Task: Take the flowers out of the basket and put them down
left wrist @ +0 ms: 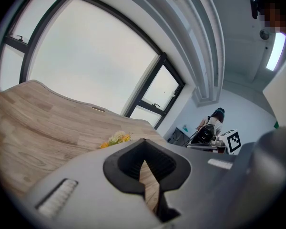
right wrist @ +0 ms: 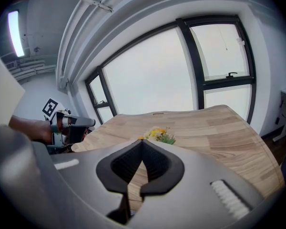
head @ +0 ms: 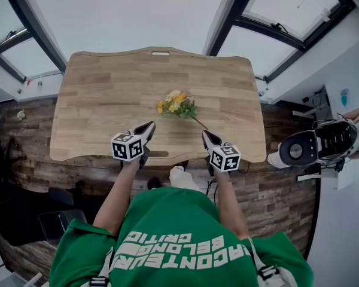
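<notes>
In the 2 gripper views the flowers [left wrist: 115,139] sit half hidden behind each gripper's own body, and their thin stem is hard to trace. They lie on the pale wooden desk [head: 102,100], near its front middle. The left hand-held gripper [head: 148,126] and the right hand-held gripper [head: 207,136] hover at the front edge, jaws closed together on nothing. Black-framed windows [head: 30,55] and a dark plank floor [head: 24,154] surround the desk.
</notes>
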`<state>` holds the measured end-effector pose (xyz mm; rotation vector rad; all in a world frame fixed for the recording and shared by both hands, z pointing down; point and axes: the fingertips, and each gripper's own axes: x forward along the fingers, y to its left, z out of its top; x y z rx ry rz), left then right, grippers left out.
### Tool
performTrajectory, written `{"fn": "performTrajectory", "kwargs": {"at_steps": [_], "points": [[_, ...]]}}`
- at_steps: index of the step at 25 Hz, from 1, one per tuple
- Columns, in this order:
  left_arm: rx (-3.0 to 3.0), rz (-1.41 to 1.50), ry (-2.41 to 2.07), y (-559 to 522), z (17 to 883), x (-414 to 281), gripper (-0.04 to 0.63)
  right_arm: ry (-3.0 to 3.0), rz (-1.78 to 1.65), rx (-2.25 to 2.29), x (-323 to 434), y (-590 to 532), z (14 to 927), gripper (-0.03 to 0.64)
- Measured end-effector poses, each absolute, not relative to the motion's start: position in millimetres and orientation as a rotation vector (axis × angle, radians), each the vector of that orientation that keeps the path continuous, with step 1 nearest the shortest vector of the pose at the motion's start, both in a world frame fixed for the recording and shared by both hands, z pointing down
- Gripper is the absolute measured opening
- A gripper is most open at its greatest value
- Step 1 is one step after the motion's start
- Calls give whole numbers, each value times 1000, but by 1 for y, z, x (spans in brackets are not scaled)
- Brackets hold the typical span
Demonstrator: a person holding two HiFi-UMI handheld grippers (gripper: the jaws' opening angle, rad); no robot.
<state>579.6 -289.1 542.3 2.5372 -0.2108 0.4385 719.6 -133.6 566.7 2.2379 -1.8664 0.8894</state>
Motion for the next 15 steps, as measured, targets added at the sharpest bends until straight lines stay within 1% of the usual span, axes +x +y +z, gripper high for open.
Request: {"fn": "performTrajectory", "kwargs": {"at_steps": [15], "points": [[2538,436,-208,-291,545,571,12,-1840,908,2251,717,-127,575,5]]}}
